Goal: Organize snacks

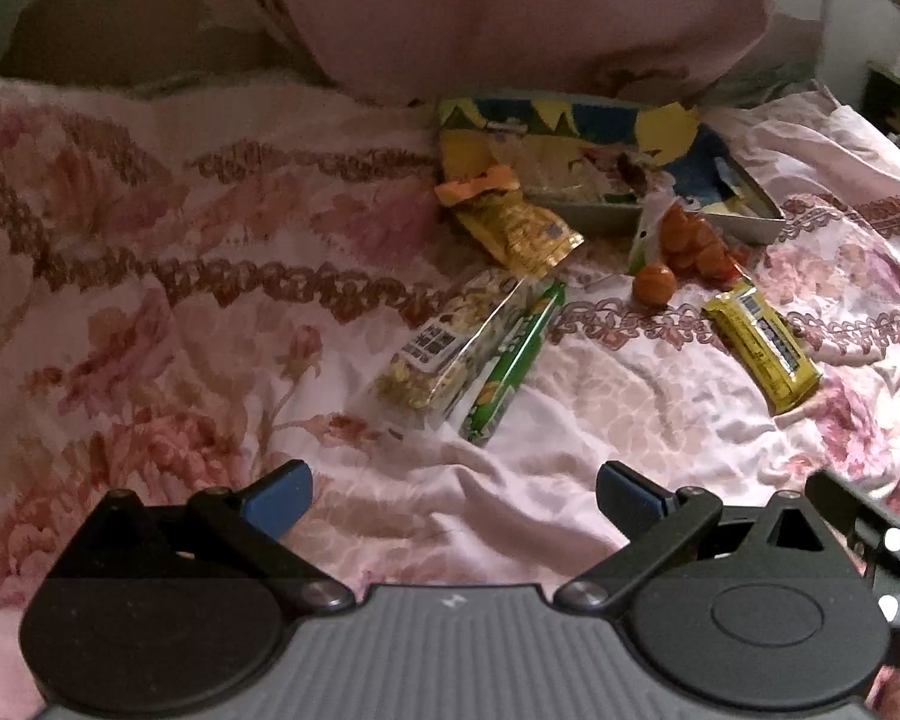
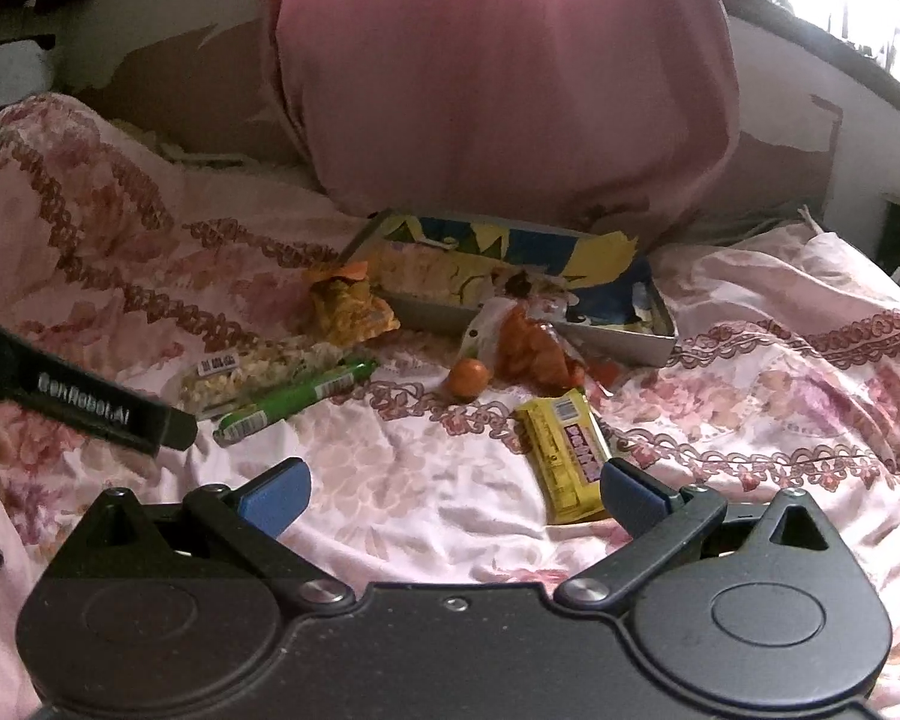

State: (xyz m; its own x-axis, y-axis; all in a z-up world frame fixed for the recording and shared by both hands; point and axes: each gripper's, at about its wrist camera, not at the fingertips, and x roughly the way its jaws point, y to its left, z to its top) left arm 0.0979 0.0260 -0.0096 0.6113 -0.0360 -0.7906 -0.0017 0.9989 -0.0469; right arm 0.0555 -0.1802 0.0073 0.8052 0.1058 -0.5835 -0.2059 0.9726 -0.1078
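Snacks lie on a pink flowered bedspread (image 1: 150, 276). A clear pack of popcorn-like snack (image 1: 444, 348) and a green stick pack (image 1: 513, 360) lie just ahead of my left gripper (image 1: 453, 498), which is open and empty. A yellow bar (image 2: 567, 459) lies just ahead of my right gripper (image 2: 453, 495), also open and empty, touching its right finger. An orange-yellow bag (image 2: 351, 306), a bag of orange sweets (image 2: 531, 348) and a loose orange ball (image 2: 468, 378) lie in front of a shallow grey box (image 2: 618, 342) with yellow-blue lining.
A big pink pillow (image 2: 498, 78) stands behind the box. The left gripper's black body (image 2: 90, 408) shows at the left of the right wrist view. A wall and a bright window (image 2: 840, 6) are at the back.
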